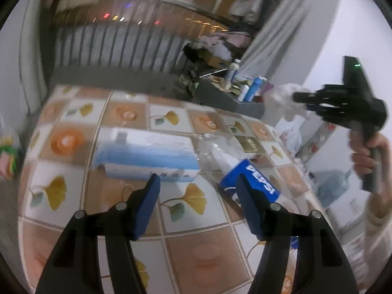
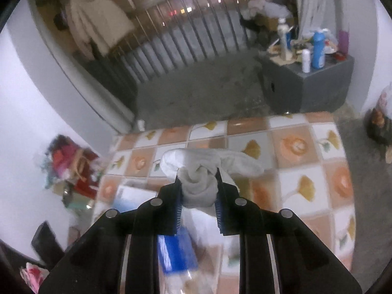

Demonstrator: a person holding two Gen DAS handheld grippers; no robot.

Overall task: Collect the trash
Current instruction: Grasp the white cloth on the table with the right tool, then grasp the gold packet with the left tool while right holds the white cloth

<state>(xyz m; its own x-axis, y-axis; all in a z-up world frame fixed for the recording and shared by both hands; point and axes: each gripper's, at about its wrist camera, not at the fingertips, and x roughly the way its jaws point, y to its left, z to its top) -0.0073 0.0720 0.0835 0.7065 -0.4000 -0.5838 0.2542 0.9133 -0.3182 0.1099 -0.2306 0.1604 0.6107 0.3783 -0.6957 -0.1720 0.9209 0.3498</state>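
My left gripper (image 1: 197, 183) is open above the patterned tablecloth (image 1: 80, 191). A clear Pepsi bottle (image 1: 230, 161) with a blue label lies just beyond its right finger. A blue and white tissue pack (image 1: 147, 154) lies beyond its left finger. My right gripper (image 2: 198, 186) is shut on a crumpled white tissue wad (image 2: 201, 171) and holds it above the table. It also shows in the left wrist view (image 1: 335, 103), raised at the right with the white wad (image 1: 284, 98). The bottle's blue label (image 2: 176, 252) shows blurred under the right gripper.
A small gold-patterned packet (image 1: 250, 144) lies behind the bottle. A grey cabinet (image 2: 306, 85) with bottles and clutter stands beyond the table. A metal railing (image 1: 117, 44) runs at the back. Bags and clutter (image 2: 71, 166) sit on the floor to the left.
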